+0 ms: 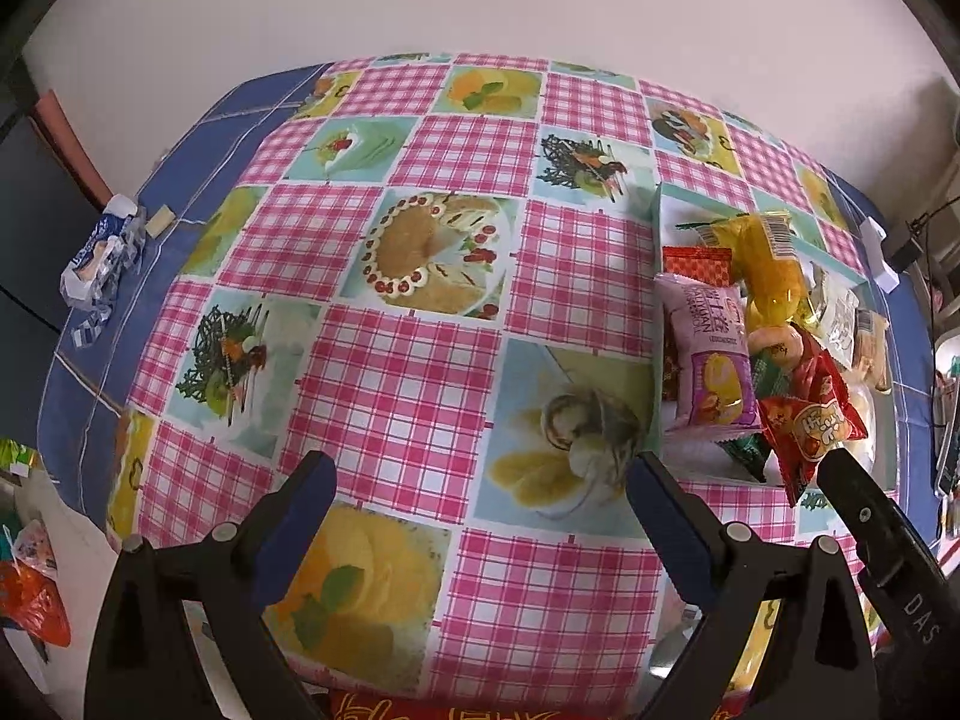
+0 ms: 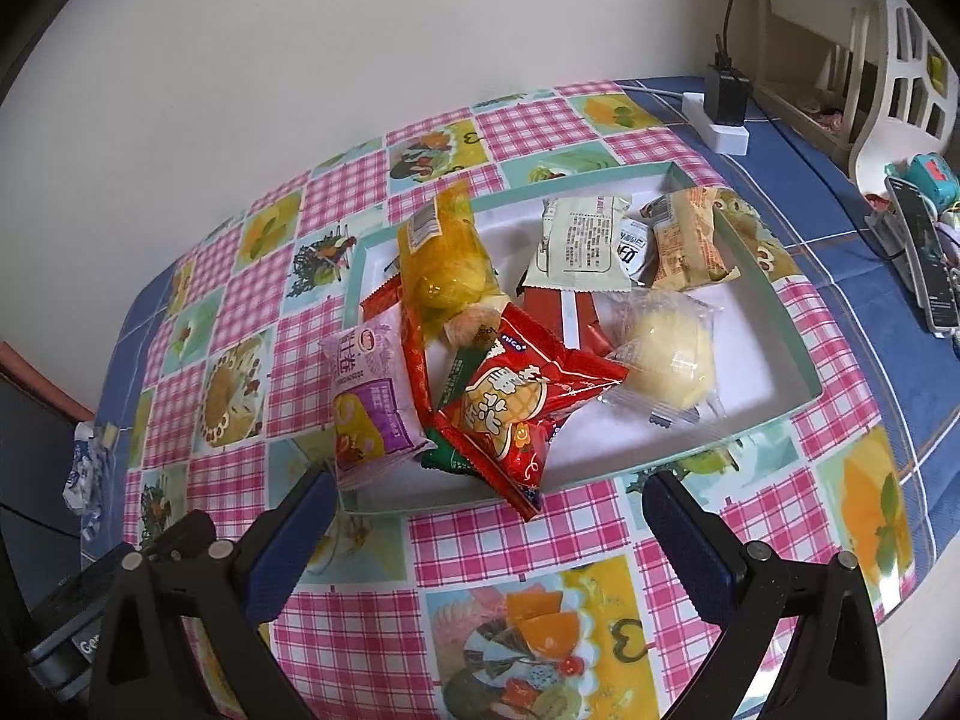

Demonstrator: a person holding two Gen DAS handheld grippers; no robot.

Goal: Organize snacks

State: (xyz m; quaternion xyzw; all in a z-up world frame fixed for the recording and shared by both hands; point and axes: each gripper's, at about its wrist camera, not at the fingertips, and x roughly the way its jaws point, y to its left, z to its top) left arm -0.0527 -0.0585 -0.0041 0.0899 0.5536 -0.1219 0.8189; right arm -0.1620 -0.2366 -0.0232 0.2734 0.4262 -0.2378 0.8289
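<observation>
A shallow white tray with a green rim (image 2: 798, 354) sits on the checked tablecloth and holds several snack packs: a red cookie pack (image 2: 522, 402), a purple and white pack (image 2: 372, 396), a yellow bag (image 2: 447, 264), a clear-wrapped yellow bun (image 2: 666, 360), a white pack (image 2: 582, 246) and a tan pack (image 2: 687, 240). My right gripper (image 2: 486, 516) is open and empty just in front of the tray. My left gripper (image 1: 480, 498) is open and empty over the bare cloth, left of the tray (image 1: 666, 204). The red pack (image 1: 810, 420) and purple pack (image 1: 714, 354) show there too.
A crumpled blue and white wrapper (image 1: 102, 258) lies at the table's far left edge. A white power strip with a black plug (image 2: 723, 114) sits behind the tray. A phone on a stand (image 2: 924, 252) and a white chair (image 2: 900, 78) are at the right.
</observation>
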